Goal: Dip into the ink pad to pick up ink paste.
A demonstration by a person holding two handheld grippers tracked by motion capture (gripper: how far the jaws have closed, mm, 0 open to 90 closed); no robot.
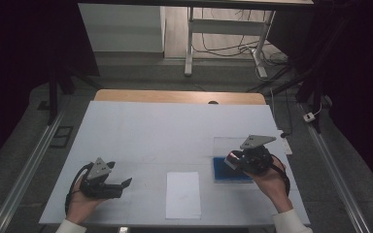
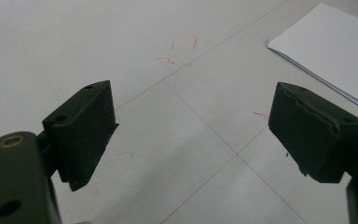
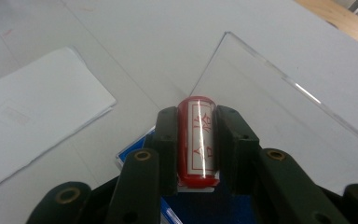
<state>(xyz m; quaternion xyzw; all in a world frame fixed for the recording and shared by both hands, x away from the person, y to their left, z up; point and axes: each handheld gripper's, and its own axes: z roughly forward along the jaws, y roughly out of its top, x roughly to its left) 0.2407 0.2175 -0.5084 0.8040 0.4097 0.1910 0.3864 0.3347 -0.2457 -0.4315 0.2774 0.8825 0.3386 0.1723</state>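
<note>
While the right gripper (image 3: 196, 154) pinches a red stamp (image 3: 196, 140) over the blue ink pad (image 1: 230, 170), probably inking it, the left gripper's (image 2: 191, 135) fingers stand spread; the paper (image 1: 183, 194) looks unstamped.

dim room, grey floor (image 1: 24, 145), white desk frame (image 1: 223, 29) with trailing cables (image 1: 233, 48) behind

Red cylindrical stamp (image 3: 198, 140) clamped between jaws above blue pad (image 1: 230, 171).

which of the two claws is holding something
The right claw: its jaws clamp a red stamp. The left claw stands wide open over bare table.
</note>
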